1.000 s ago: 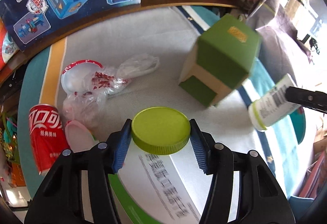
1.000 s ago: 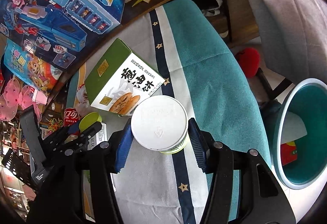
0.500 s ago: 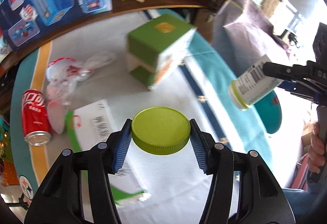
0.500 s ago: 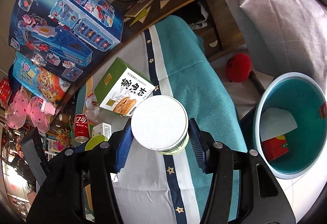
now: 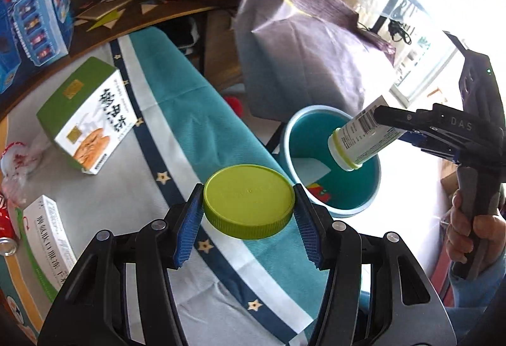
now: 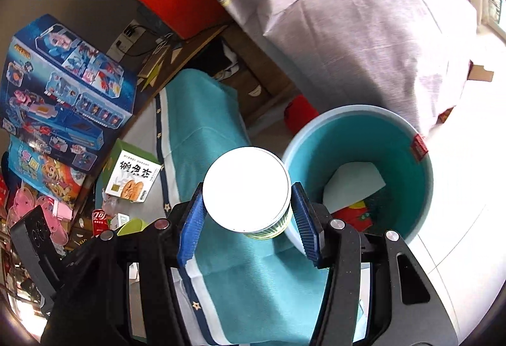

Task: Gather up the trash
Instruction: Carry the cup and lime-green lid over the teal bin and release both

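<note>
My left gripper (image 5: 248, 209) has its fingers (image 5: 189, 221) pinching a green lid (image 5: 249, 201) above the surface (image 5: 104, 213). At two o'clock, my right gripper (image 6: 246, 213) fingers (image 6: 304, 221) clamp a white bottle (image 6: 247, 189) over the teal bin (image 6: 423, 175).

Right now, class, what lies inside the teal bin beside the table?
Inside the teal bin lie a pale sheet of paper and a red wrapper with yellow print. The white bottle held above it hides part of the interior in the left view.
</note>
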`<action>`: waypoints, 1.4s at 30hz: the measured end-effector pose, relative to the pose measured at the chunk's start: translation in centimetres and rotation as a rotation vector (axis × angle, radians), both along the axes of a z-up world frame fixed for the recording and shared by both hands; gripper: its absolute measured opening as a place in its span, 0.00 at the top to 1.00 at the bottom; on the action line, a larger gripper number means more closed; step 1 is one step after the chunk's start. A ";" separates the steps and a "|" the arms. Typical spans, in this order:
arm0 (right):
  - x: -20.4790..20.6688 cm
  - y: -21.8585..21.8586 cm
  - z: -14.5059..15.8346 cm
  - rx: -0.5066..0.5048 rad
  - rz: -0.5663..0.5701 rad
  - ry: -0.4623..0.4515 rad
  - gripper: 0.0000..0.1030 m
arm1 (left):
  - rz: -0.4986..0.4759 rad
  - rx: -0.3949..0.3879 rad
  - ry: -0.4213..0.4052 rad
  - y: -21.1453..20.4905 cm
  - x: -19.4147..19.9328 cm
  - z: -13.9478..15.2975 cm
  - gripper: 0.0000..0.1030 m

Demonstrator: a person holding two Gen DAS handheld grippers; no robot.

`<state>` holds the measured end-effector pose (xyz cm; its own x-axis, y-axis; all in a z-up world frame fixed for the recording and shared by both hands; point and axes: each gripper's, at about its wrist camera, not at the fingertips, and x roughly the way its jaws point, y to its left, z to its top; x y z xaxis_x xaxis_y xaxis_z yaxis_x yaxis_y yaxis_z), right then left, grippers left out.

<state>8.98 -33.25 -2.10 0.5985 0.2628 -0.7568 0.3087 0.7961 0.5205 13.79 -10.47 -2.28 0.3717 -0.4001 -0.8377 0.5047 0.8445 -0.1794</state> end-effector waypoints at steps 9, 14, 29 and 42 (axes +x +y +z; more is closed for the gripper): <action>1.3 -4.6 -3.3 0.020 -0.046 0.045 0.50 | -0.058 0.035 0.054 -5.5 1.1 -1.9 0.45; 3.0 -6.0 -4.6 0.038 -0.044 0.074 0.48 | -0.075 0.043 0.080 -7.3 2.2 -2.7 0.45; 2.1 -8.4 -5.2 0.059 -0.062 0.096 0.27 | -0.124 0.074 0.137 -11.2 2.2 -4.4 0.45; 0.0 -9.3 -5.0 0.072 -0.080 0.122 0.23 | -0.180 0.091 0.125 -15.0 0.9 -4.4 0.44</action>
